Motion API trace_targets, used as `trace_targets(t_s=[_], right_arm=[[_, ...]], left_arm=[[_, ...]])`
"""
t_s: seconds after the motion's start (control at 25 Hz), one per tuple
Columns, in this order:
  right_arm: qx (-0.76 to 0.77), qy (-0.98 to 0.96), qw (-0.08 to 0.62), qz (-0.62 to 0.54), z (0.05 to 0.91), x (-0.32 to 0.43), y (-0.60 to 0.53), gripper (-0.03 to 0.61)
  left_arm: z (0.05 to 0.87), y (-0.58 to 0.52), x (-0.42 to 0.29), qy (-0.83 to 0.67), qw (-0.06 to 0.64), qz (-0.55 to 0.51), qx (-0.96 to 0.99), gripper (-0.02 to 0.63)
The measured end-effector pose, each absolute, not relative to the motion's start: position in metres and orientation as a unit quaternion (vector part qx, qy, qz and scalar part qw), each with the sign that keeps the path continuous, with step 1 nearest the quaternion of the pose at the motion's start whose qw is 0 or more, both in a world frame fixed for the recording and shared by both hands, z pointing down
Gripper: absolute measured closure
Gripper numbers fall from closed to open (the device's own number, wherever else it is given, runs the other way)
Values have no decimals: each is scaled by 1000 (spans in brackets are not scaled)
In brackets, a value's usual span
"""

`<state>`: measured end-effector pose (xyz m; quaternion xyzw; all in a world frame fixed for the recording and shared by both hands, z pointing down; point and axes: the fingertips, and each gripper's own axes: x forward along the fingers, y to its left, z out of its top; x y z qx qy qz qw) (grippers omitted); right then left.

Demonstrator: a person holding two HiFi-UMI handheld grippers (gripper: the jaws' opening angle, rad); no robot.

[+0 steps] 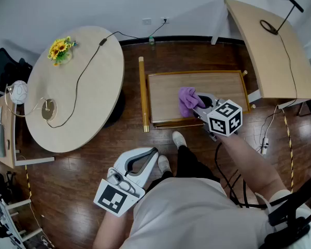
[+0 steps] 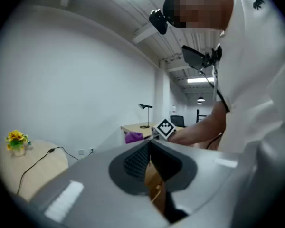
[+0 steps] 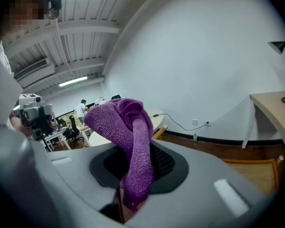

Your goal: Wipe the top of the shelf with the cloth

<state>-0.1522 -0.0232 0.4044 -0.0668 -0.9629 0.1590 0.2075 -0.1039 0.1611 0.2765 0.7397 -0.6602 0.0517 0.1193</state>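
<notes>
Purple knitted cloth (image 1: 185,99) is bunched in the right tongs (image 1: 198,104), which are pinching one fold of it. In the right gripper view the fabric rises from between the jaws and flops over their tips. Seen from the head view, the wad sits on the wooden top of the shelf (image 1: 225,90), toward the 9 o'clock side of its middle. Bare wood runs off toward 3 o'clock and along the 12 o'clock edge.

The wiping looks to be under way, with most of the top not yet reached. To do it well, I would press the wad flat so that more than a knot of fabric meets the wood. Long overlapping strokes from the 9 o'clock end to the 3 o'clock end should then take in the raised rim and the corners. The pinch needs to be firm, since a dragged cloth can slip out of the jaws.

The left tongs (image 1: 155,151) hang low beside the person's body at 6 o'clock, pressed together on nothing and well apart from the shelf.

On the round tabletop (image 1: 88,92) at 9 o'clock, a small vase (image 2: 19,150) holds yellow flowers (image 1: 60,47) near its 11 o'clock edge. What the shelf holds below its top I cannot tell from above.
</notes>
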Motion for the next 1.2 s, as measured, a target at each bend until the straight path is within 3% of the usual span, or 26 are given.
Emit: trace_targets(t_s=[0.64,0.88,1.2], right_arm=[[-86,-906,355,215,620,-369,-81,495],[-83,-885,394,231,680,-386,-78,495],[-70,-879,410,233,697,-371,-101,495]], left_arm=[[297,91,-176,-729,181,42,658,589],[311,88,-189,-747,205,45,631,588],[318,71,-196,-738,210,47,640,588]])
